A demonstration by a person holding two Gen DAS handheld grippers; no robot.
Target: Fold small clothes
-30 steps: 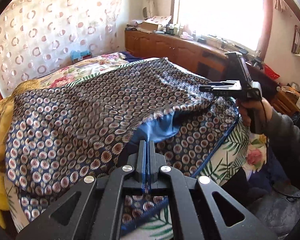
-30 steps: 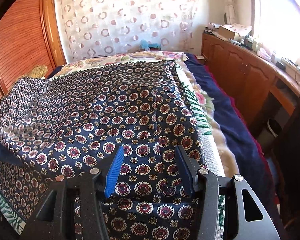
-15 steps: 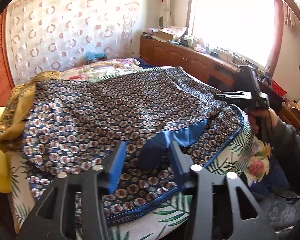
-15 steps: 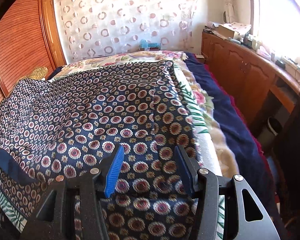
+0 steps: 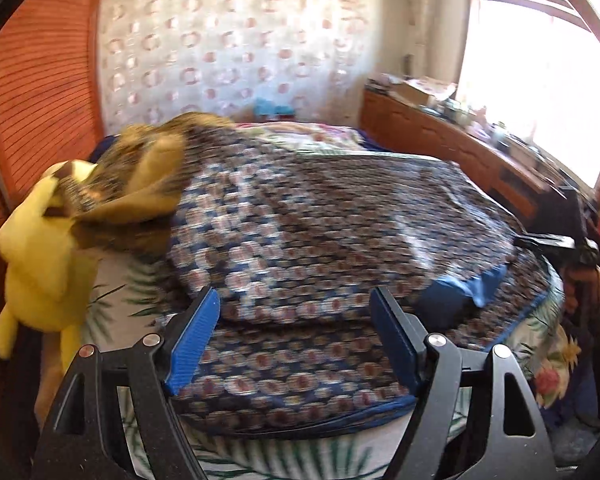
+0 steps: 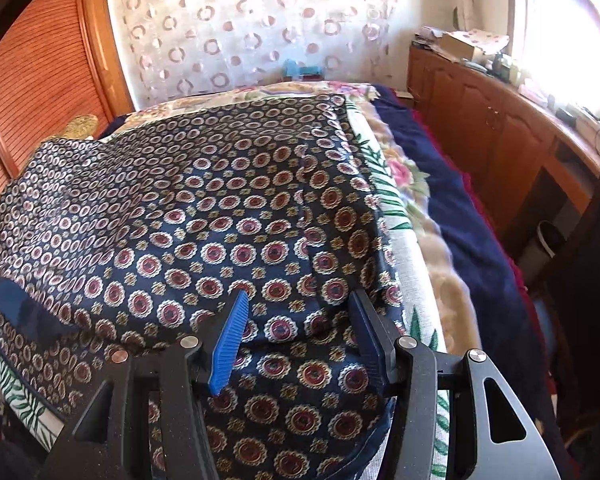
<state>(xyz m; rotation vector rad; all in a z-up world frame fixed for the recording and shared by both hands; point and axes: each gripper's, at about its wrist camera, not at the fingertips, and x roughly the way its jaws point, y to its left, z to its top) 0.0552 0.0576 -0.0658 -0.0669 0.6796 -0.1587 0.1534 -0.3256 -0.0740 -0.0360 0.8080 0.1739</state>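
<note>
The left gripper point(image 5: 296, 332) has its 2 blue-padded fingers point(image 5: 194, 336) spread wide, with nothing between them; it hangs over the near edge of the patterned cloth point(image 5: 320, 232). The right gripper point(image 6: 300, 336) is likewise parted, its blue pads point(image 6: 230, 340) set apart over the same cloth point(image 6: 204, 220) and gripping nothing. Whether those pads touch the fabric cannot be told.

The cloth is dark blue with rows of round red and white medallions. It lies spread over the bed point(image 6: 404, 216), covering most of the top. It is doubled over: an upper layer ends in a rounded fold just ahead of the left gripper, and a lower layer runs out beneath it to the bed's near edge. A corner is turned back, showing a plain blue underside point(image 5: 460, 292), seen in the right wrist view at the far left point(image 6: 16, 304).

Under the cloth is a sheet with green leaves and pink flowers. A dark blue blanket point(image 6: 452, 208) lies along the bed's right side. In the left wrist view, which is blurred, a yellow plush toy point(image 5: 40, 260) sits at the bed's left edge beside a golden-brown fabric point(image 5: 140, 176). A wooden cabinet point(image 6: 500, 132) runs under the window, and a curtain point(image 6: 240, 32) with ring shapes hangs behind the bed.
</note>
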